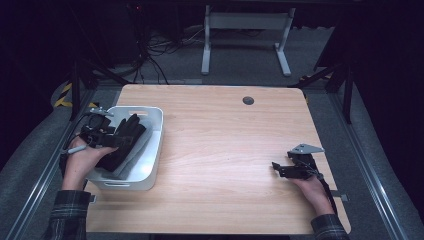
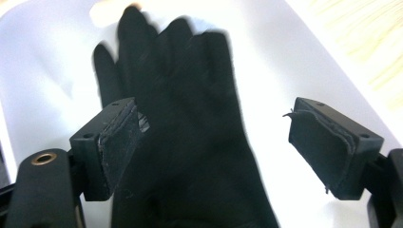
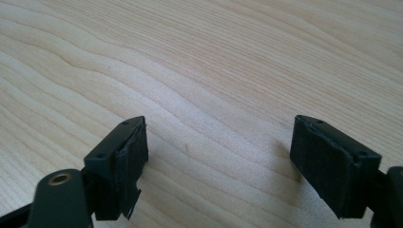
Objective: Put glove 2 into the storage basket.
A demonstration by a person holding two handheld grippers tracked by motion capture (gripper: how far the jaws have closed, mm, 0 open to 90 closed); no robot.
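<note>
Left tool (image 2: 216, 142) stands wide over the black glove (image 2: 190, 142), which lies released in the white bin (image 1: 150, 165) at 9 o'clock. Right tool (image 3: 216, 156), wide and empty, rests parked on the tabletop (image 1: 225, 145).

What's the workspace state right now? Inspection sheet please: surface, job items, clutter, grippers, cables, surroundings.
Surface: light wooden table, round grommet near the far edge.
Job's things: black glove lying in white plastic bin at table's left, on grey cloth.
Clutter: nothing seen.
Grippers: left gripper over the bin, jaws apart, glove beneath, not pinched; right gripper open above bare wood.
Cables: loose bundle on the floor beyond the table.
Surroundings: dark room, grey carpet, white desk frame behind.
</note>
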